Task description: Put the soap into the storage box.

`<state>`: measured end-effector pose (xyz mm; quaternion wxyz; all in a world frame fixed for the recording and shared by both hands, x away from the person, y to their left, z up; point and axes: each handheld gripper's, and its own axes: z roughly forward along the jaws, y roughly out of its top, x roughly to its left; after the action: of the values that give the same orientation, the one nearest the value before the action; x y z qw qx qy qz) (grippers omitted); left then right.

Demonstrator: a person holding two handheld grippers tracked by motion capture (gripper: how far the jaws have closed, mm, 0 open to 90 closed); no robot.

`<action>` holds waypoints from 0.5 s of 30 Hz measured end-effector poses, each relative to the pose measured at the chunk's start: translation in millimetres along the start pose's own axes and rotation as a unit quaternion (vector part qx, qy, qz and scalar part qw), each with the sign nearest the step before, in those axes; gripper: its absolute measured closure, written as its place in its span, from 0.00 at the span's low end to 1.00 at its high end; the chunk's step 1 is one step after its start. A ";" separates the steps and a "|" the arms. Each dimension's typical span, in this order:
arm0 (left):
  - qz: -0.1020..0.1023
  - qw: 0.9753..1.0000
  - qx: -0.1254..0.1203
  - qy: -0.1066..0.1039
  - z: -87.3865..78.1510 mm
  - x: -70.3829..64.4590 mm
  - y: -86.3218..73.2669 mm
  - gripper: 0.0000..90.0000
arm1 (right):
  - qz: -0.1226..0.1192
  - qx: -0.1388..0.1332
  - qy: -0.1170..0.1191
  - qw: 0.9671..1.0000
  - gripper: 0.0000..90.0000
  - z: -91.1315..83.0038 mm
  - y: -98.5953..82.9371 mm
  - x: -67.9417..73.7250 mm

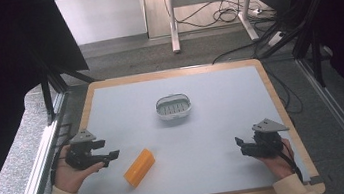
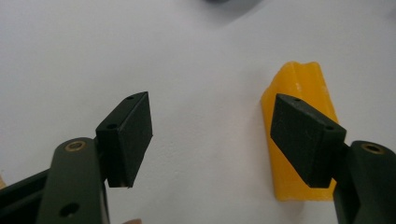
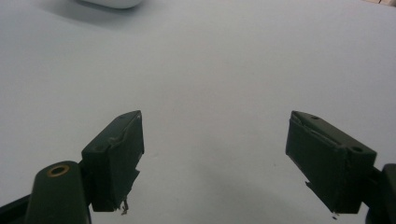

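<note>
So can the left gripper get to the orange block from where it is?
Probably yes. The left gripper is open and sits just beside the orange block, with bare table between them. In the left gripper view the block lies behind one jaw, so a small sideways shift seems needed.

Pale grey table (image 1: 223,120) with wooden rim on grey carpet (image 1: 129,57). At 12 o'clock, white desk legs (image 1: 172,21) and loose cables (image 1: 222,15); black curtains at 9 and 3 o'clock.

Block (image 1: 139,167) on table (image 1: 223,120), dish (image 1: 174,106) behind it, left tool (image 1: 110,156) beside block
</note>
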<state>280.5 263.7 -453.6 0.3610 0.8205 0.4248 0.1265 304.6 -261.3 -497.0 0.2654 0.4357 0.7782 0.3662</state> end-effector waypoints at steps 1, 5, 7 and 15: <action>0.001 1.000 0.000 -0.001 -0.7 -1.2 0.6 0.33 | -0.001 0.000 0.000 1.000 0.22 0.1 -0.1 0.0; 0.006 1.000 0.002 -0.005 -2.2 -5.9 2.7 0.32 | -0.003 0.002 -0.001 1.000 0.22 0.0 -0.3 0.3; 0.009 1.000 0.005 -0.009 -2.2 -8.0 3.5 0.32 | -0.004 0.003 -0.001 1.000 0.22 0.1 -0.4 0.4; 0.019 1.000 0.009 -0.015 -2.3 -15.6 6.2 0.32 | -0.004 0.004 -0.004 1.000 0.22 0.6 -0.9 0.0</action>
<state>273.6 250.2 -446.1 0.3577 0.8331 0.4053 0.1173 304.7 -261.4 -498.1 0.2677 0.4351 0.7806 0.3601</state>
